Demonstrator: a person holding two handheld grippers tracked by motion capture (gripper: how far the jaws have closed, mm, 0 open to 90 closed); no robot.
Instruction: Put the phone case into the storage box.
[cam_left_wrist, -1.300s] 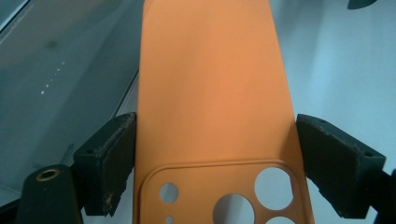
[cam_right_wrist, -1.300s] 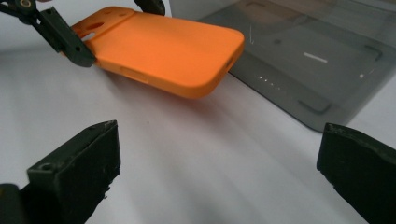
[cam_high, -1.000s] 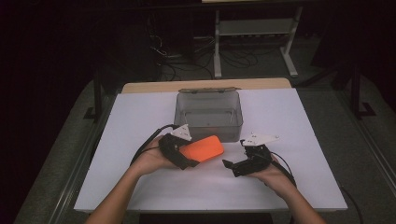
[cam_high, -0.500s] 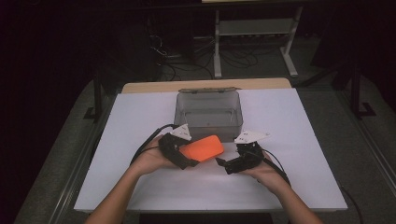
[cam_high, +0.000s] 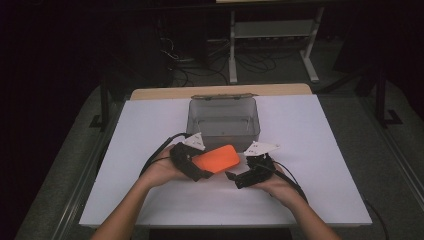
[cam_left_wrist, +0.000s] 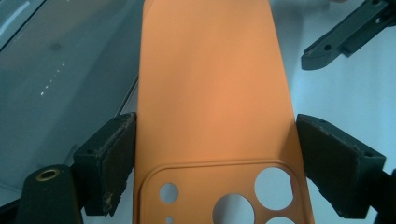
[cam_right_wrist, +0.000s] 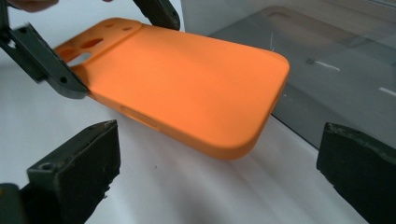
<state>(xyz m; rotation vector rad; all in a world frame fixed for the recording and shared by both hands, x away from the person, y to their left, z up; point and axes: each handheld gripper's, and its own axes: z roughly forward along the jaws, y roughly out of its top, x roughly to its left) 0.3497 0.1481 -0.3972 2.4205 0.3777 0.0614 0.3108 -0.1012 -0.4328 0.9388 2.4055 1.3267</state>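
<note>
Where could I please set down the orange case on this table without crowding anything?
The table is bare right of the box, left of it, and along the near edge. It is crowded in front of the box, around the case.

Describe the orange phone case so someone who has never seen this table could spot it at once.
On the white table, just in front of the clear plastic box at its middle, look between the person's two hands. The orange phone case is clamped at its camera-cutout end by the left gripper. It is the one brightly coloured thing among black grippers and pale surfaces.
</note>
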